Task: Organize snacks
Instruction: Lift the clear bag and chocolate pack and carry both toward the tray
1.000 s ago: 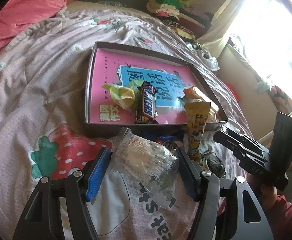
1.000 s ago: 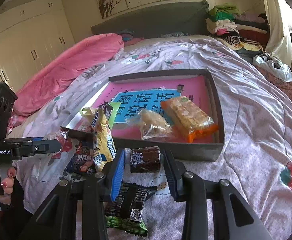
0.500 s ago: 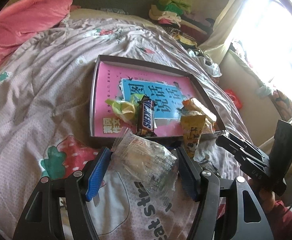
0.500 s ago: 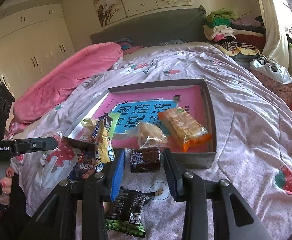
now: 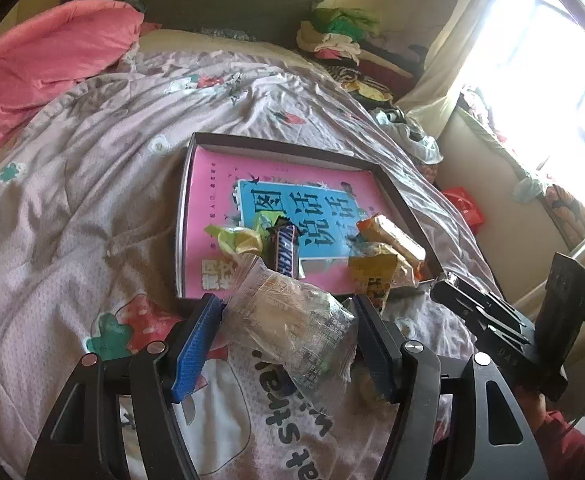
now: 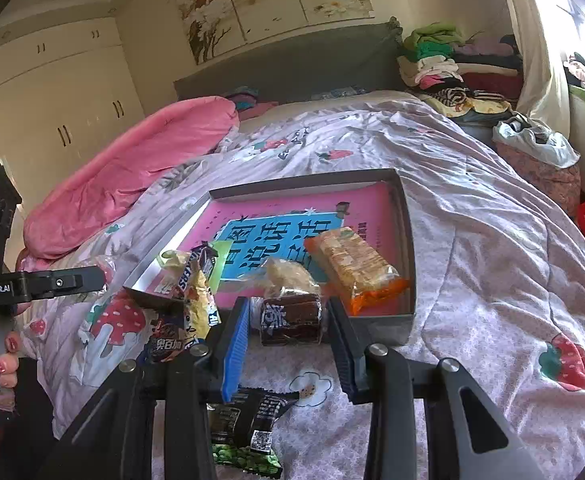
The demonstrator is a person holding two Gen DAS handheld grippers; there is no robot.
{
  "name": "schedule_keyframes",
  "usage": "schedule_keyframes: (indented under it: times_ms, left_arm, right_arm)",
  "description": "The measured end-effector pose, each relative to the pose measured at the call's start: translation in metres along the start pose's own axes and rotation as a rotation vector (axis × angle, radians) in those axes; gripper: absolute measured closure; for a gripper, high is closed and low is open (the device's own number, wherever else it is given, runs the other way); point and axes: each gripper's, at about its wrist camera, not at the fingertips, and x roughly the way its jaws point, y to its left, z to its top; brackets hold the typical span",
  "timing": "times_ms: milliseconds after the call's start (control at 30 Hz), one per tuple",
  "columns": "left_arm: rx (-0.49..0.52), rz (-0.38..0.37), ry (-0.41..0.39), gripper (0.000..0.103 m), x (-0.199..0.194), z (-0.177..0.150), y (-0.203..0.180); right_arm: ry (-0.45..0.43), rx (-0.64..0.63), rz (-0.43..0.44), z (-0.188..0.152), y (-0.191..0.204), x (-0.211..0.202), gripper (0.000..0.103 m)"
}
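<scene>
A shallow grey box (image 5: 190, 184) with a pink and blue printed bottom lies on the bed. In it are a Snickers bar (image 5: 285, 249), a yellow-green candy wrapper (image 5: 236, 240), an orange cracker pack (image 6: 356, 266) and a clear-wrapped pastry (image 6: 288, 274). My left gripper (image 5: 288, 320) is shut on a clear-wrapped snack (image 5: 296, 320), held just before the box's near edge. My right gripper (image 6: 288, 320) is shut on a small dark brown snack pack (image 6: 291, 319) at the box's near wall. Each gripper shows in the other's view: the right gripper (image 5: 488, 320) and the left gripper (image 6: 68, 280).
Loose snacks lie on the strawberry-print quilt (image 6: 512, 280): a yellow packet (image 6: 200, 308), a dark packet (image 6: 166, 344) and a black-green packet (image 6: 248, 432). A pink duvet (image 6: 132, 184) lies at the back left, with folded clothes (image 6: 436, 56) and a white bag (image 6: 536, 140) to the right.
Both views have risen: the box sits lower and smaller in the frames, and more of the room shows. Both grips are unchanged.
</scene>
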Motion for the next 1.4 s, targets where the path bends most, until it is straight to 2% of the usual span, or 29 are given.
schedule_keyframes:
  times_ms: [933,1400]
  left_arm:
    - [0.057,0.036,-0.041,0.034,0.004,0.014,-0.016]
    - [0.084,0.039,-0.01,0.034,0.024,0.014,-0.025]
  right_arm:
    - [-0.044,0.024,-0.036,0.005,-0.006,-0.01,0.064]
    - [-0.043,0.038,-0.064,0.005,-0.011,-0.008,0.064]
